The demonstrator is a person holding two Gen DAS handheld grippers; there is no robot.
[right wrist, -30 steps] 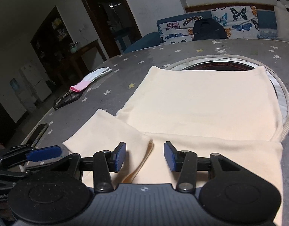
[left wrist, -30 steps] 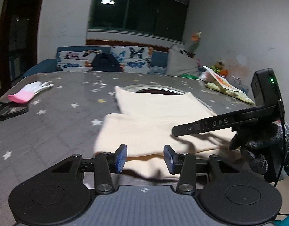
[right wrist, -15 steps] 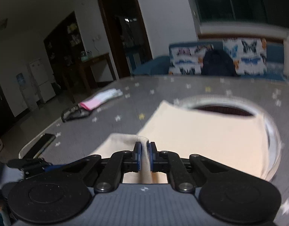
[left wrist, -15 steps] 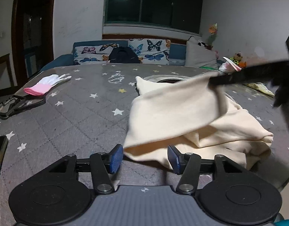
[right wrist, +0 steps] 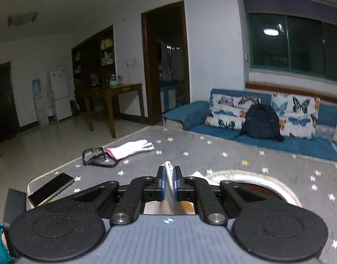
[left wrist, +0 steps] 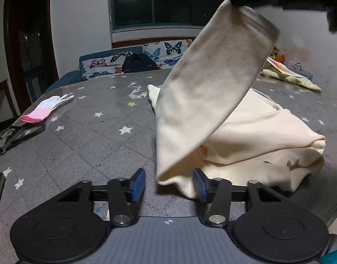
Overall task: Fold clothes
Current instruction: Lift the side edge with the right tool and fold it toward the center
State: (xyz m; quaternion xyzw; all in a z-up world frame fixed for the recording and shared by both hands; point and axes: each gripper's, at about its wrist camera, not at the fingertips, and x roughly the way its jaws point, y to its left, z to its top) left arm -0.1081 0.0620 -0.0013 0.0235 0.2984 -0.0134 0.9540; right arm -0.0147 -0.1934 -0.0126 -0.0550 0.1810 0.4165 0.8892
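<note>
A cream garment (left wrist: 252, 132) lies bunched on the grey star-patterned table (left wrist: 91, 136). Its sleeve (left wrist: 208, 88) is pulled up high toward the top right of the left wrist view, held there by my right gripper. My left gripper (left wrist: 168, 186) is open and empty, low over the table, with the sleeve's lower fold hanging just between its blue pads. In the right wrist view my right gripper (right wrist: 168, 180) is shut on the cream sleeve edge (right wrist: 169, 173), raised well above the table.
A white and pink glove (left wrist: 45, 107) and a black frame tool (left wrist: 12, 136) lie at the table's left. A dark phone (right wrist: 51, 189) lies near the table edge. A round hole with a pale rim (right wrist: 254, 182) sits in the table. A blue sofa with a backpack (right wrist: 260, 123) stands behind.
My right gripper shut on the sleeve and lifted it high above the table. The garment bunched up on the right. My left gripper stayed open near the sleeve's lower end.
</note>
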